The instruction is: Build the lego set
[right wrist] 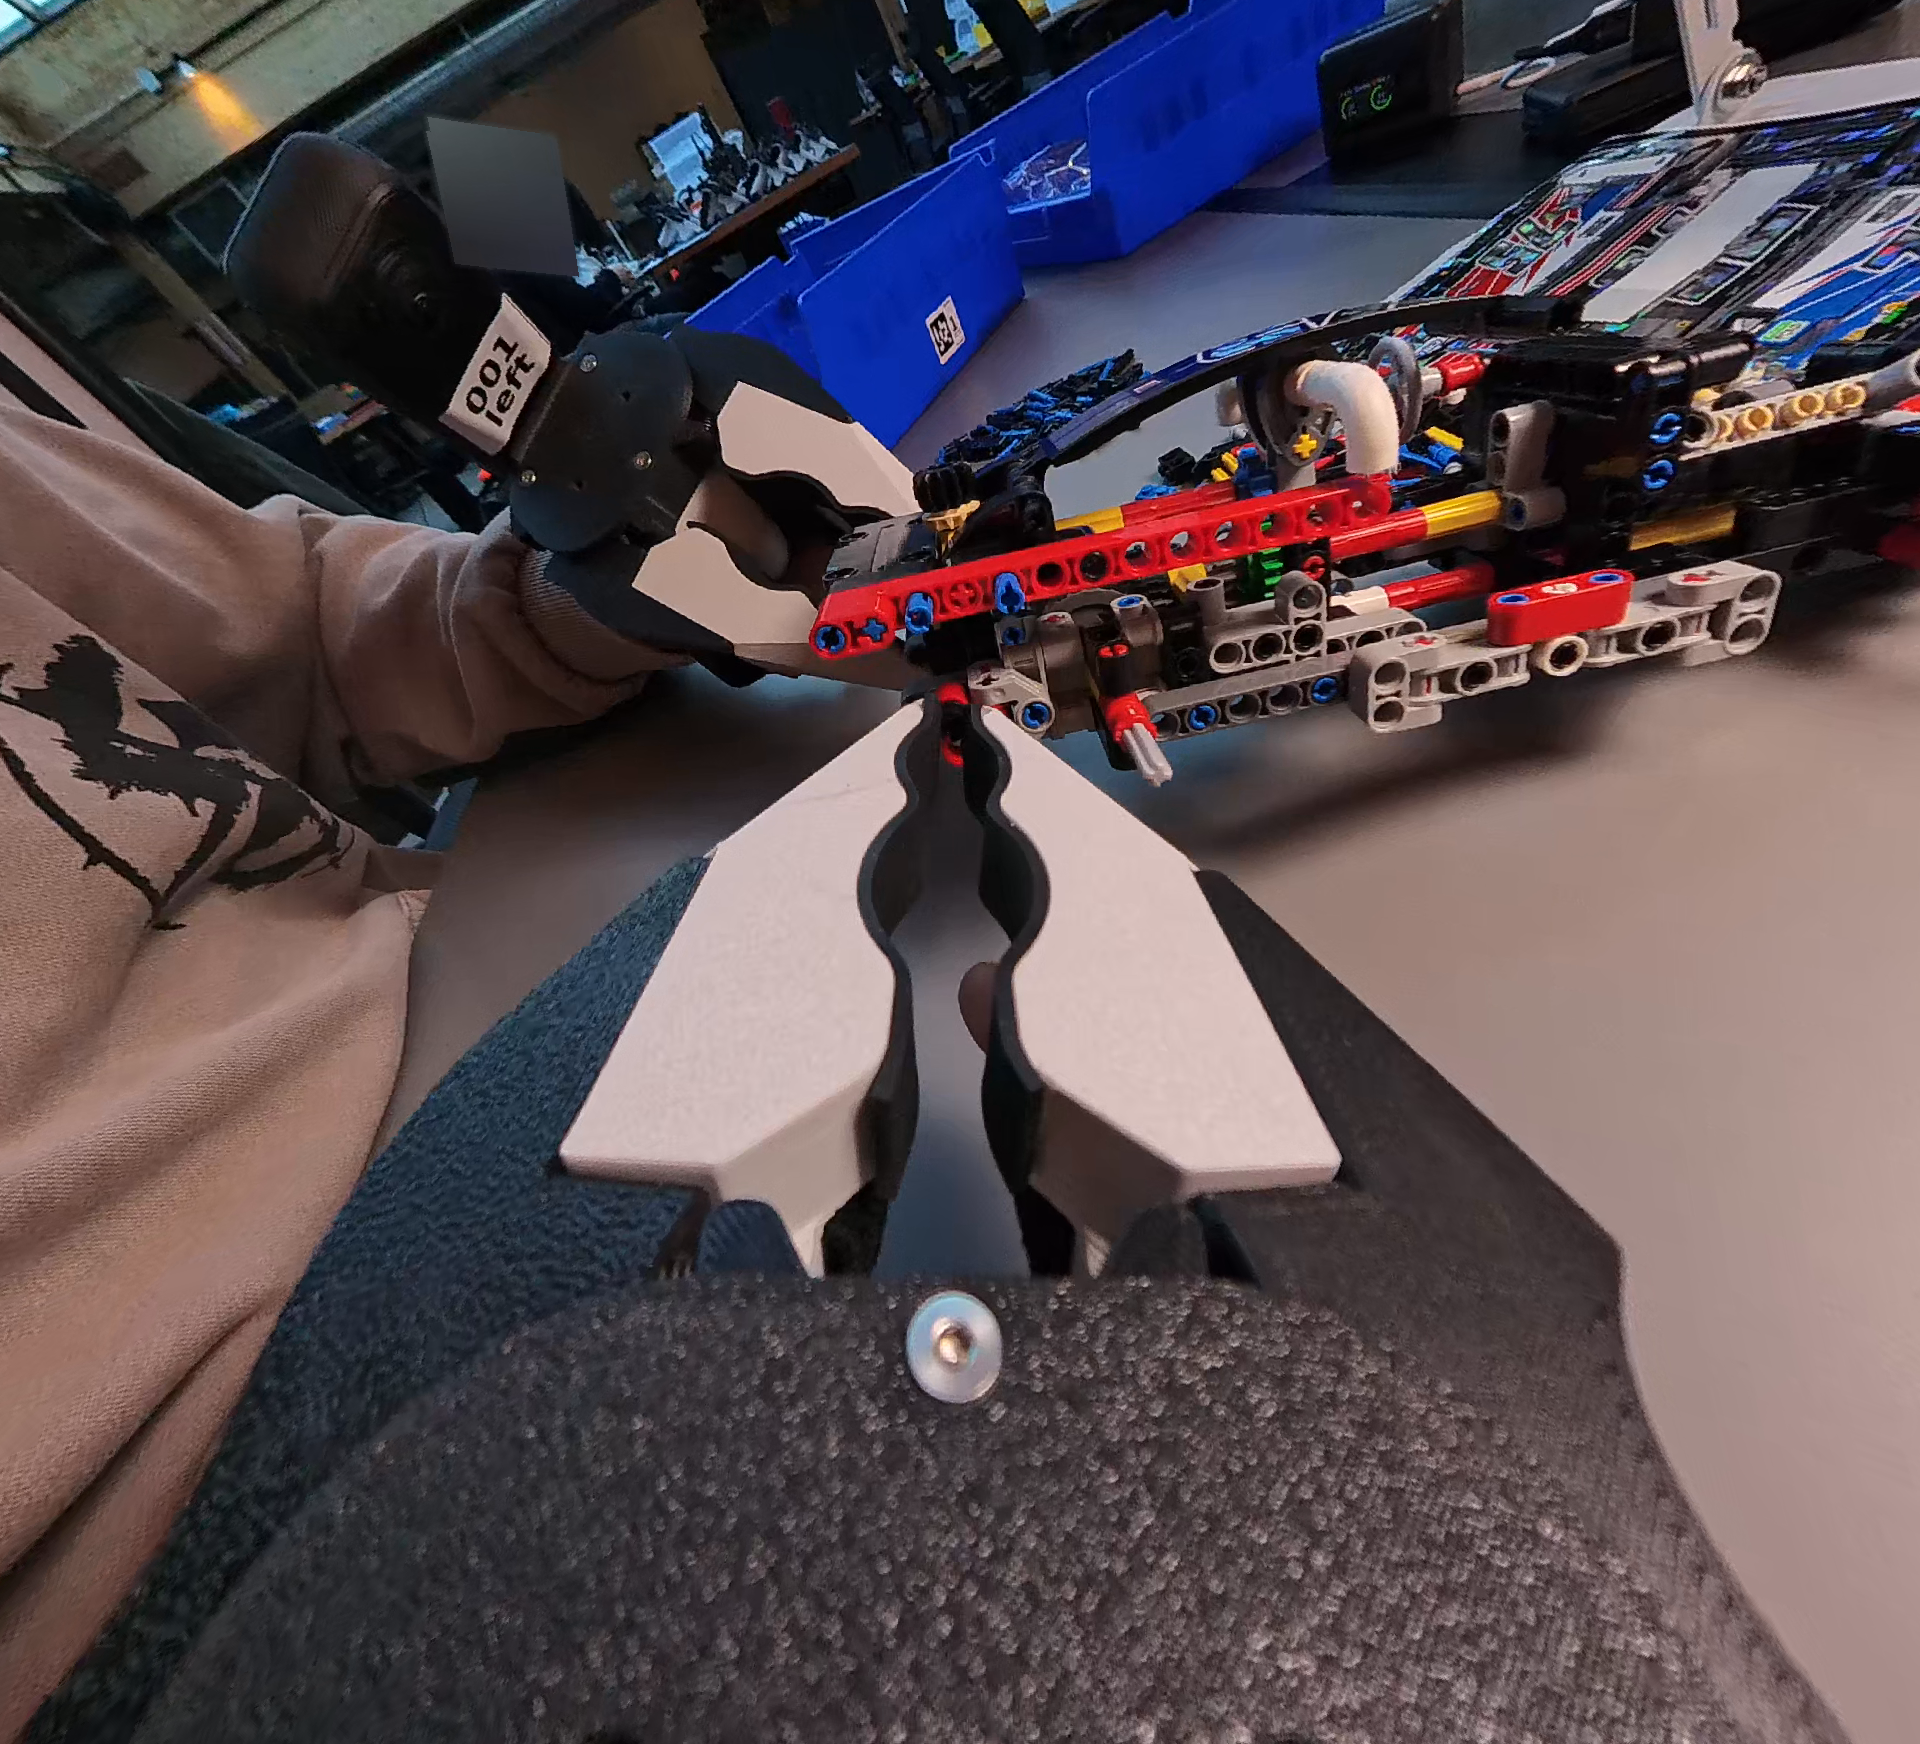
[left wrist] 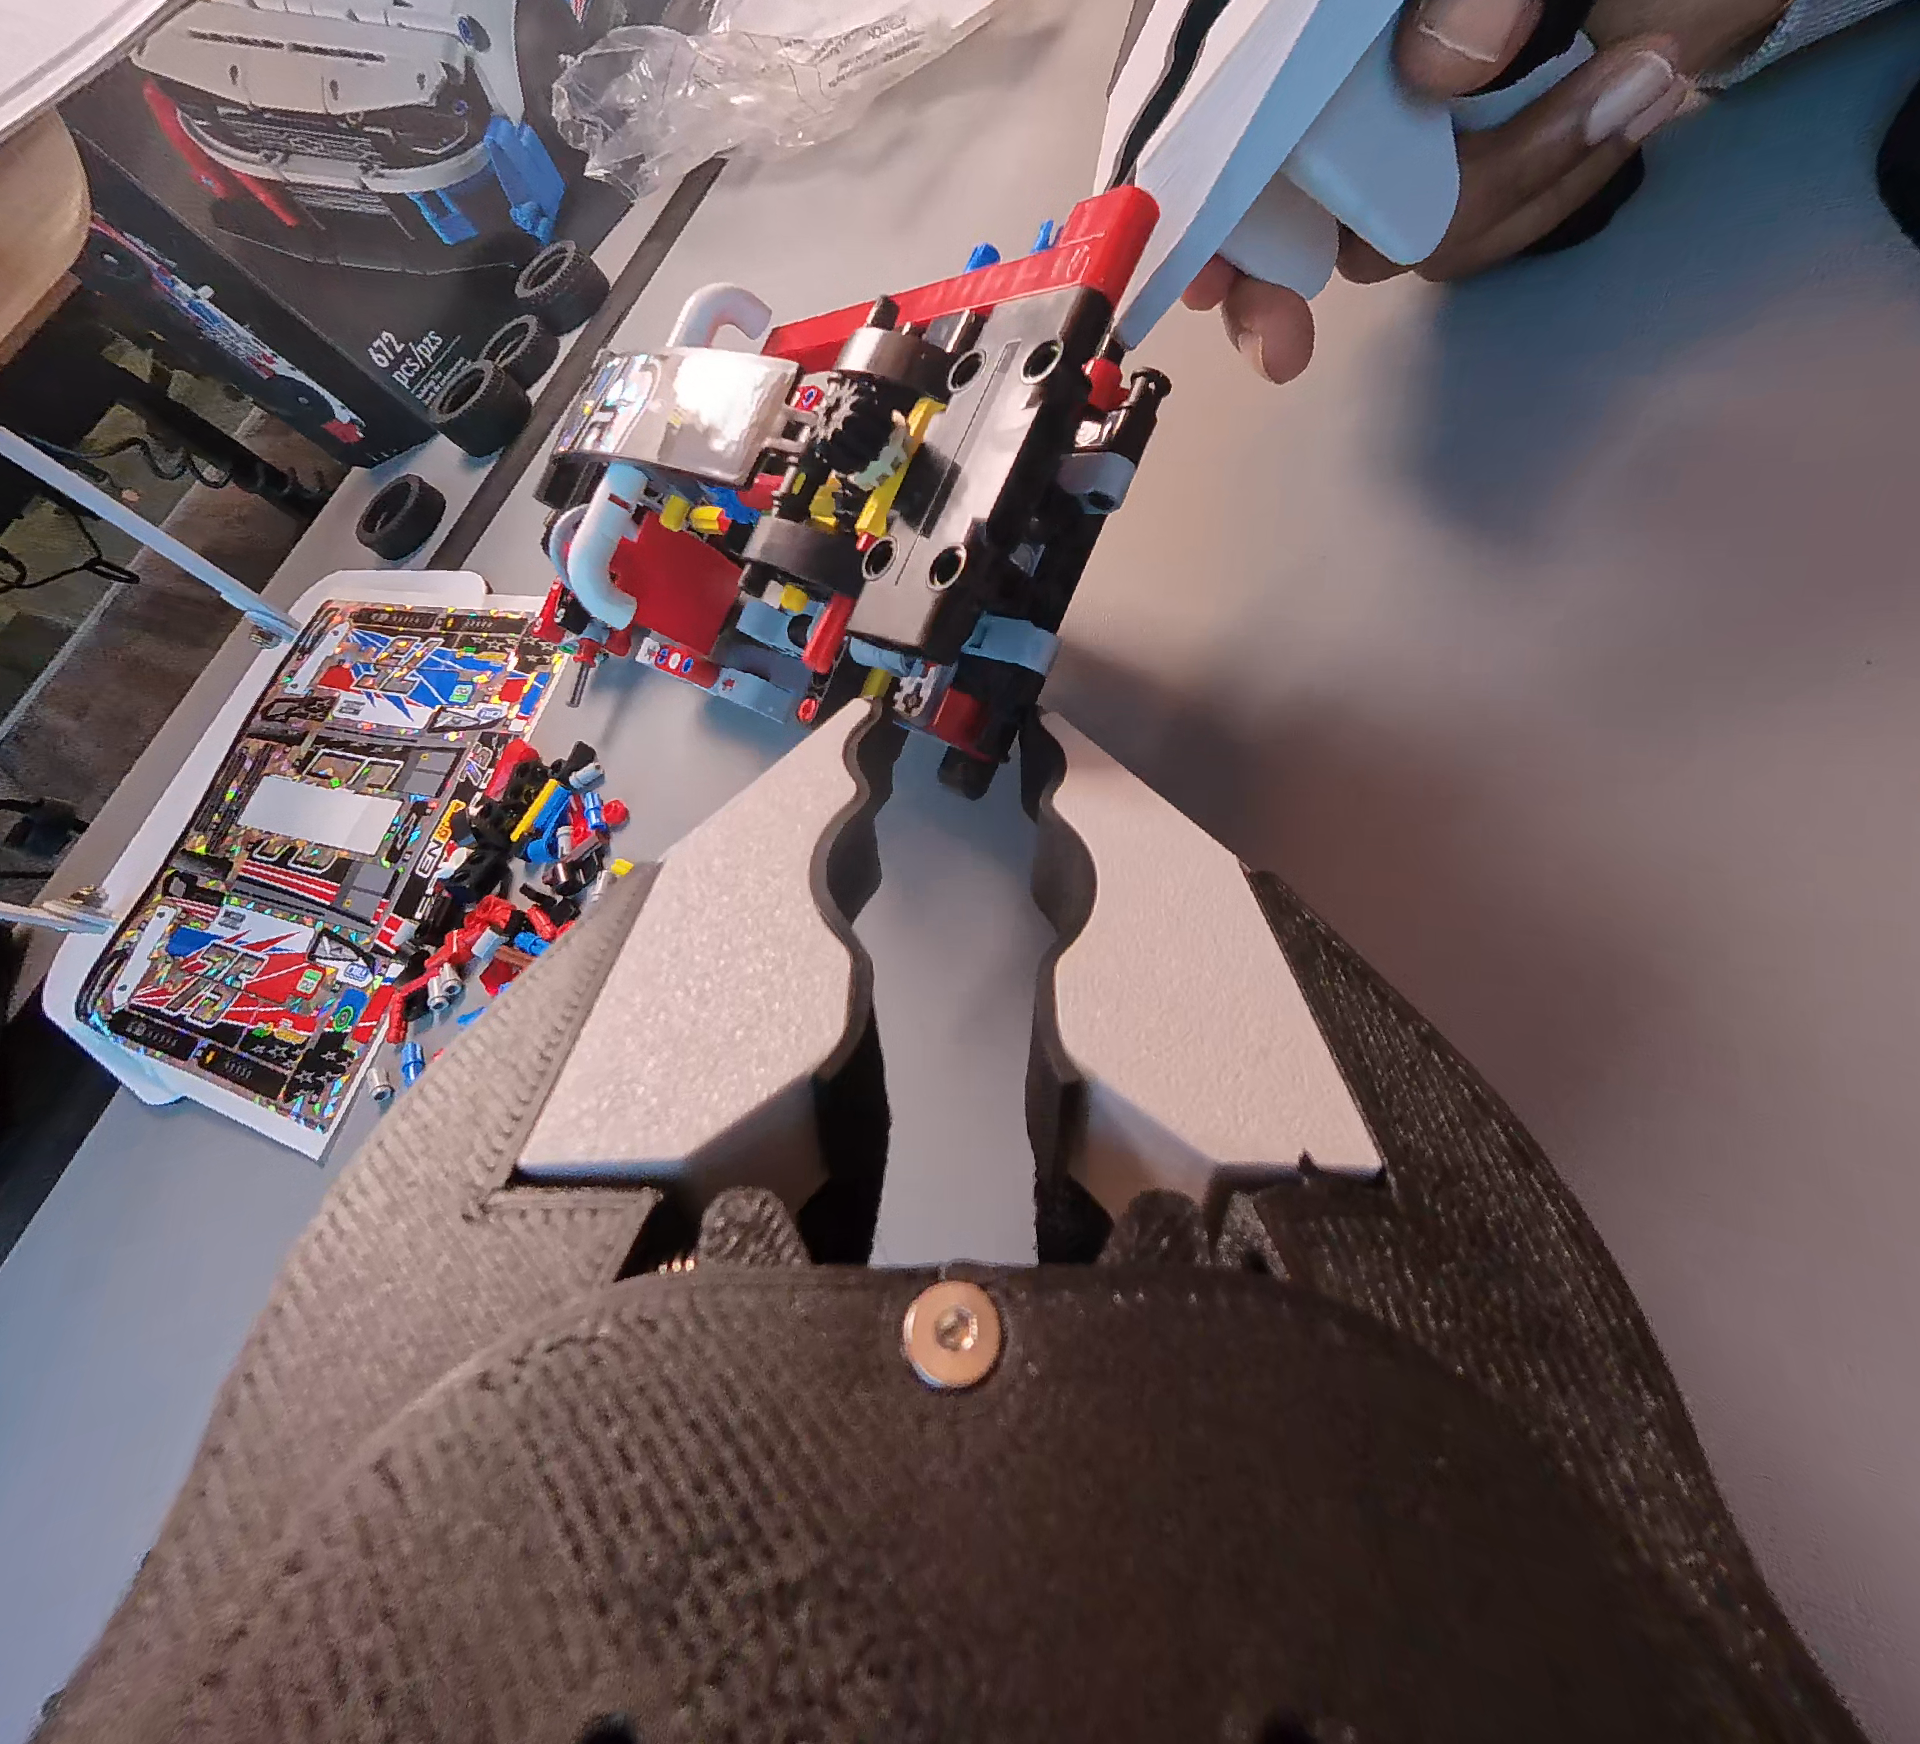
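Observation:
The part-built lego car, with red beams, black panels and grey frames, lies on the grey table. My left gripper is closed around its near end. The right wrist view shows its fingers above and below that end. My right gripper is nearly shut on a small red piece at the underside of the car. In the left wrist view its white fingers meet the car's far corner beside the red beam.
A shiny sticker sheet and a pile of small loose pieces lie left of the car. The set's box, loose tyres and an empty plastic bag sit behind. Blue bins stand further off. Spacing between my two grippers at the tips: around 7 centimeters.

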`<state>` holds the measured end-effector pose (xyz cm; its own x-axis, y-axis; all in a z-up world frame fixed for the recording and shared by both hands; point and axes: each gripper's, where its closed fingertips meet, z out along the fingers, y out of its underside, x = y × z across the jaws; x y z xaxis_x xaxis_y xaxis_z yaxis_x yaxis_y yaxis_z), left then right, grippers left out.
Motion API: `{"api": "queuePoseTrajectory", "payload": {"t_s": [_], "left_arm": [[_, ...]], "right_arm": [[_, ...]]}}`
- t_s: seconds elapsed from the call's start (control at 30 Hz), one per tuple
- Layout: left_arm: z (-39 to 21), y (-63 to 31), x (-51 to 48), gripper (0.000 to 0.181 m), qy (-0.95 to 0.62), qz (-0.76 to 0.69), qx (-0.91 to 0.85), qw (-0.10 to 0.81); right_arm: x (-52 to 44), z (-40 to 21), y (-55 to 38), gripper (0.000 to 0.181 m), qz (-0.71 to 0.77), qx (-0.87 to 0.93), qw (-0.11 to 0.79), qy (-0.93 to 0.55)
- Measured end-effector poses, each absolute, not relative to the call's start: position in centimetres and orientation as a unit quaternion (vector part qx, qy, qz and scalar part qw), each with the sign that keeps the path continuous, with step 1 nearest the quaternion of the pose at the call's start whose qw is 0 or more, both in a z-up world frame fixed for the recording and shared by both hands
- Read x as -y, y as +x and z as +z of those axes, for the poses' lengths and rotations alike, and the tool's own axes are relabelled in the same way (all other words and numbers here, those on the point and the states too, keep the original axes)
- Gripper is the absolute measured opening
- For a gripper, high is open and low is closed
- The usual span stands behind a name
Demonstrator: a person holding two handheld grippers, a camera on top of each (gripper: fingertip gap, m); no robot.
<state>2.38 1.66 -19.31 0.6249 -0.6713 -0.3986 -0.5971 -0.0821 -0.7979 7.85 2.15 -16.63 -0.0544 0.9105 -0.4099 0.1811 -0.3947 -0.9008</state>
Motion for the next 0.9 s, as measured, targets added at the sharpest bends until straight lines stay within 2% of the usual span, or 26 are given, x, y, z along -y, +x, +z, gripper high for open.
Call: {"api": "queuePoseTrajectory", "payload": {"t_s": [0.37, 0.6, 0.7, 0.77, 0.9], "left_arm": [[-19.6, 1.8, -2.1, 0.023, -0.735, -0.040, -0.441, 0.514], [-21.1, 0.4, -2.4, 0.024, -0.735, -0.012, -0.466, 0.493], [-22.9, -0.4, -2.3, 0.013, -0.746, 0.004, -0.478, 0.464], [-23.3, -0.5, -2.3, 0.023, -0.743, 0.018, -0.486, 0.460], [-22.8, -0.9, -2.0, 0.030, -0.751, 0.007, -0.483, 0.451]], "right_arm": [[-2.4, -17.0, 7.5, 0.001, 0.556, 0.449, 0.324, -0.620], [-2.8, -18.2, 8.6, 0.011, 0.474, 0.514, 0.353, -0.622], [-2.8, -18.4, 9.2, 0.011, 0.441, 0.539, 0.368, -0.616], [-2.3, -17.9, 9.2, 0.011, 0.442, 0.544, 0.368, -0.611], [-1.8, -17.5, 9.0, 0.011, 0.434, 0.547, 0.368, -0.614]]}}
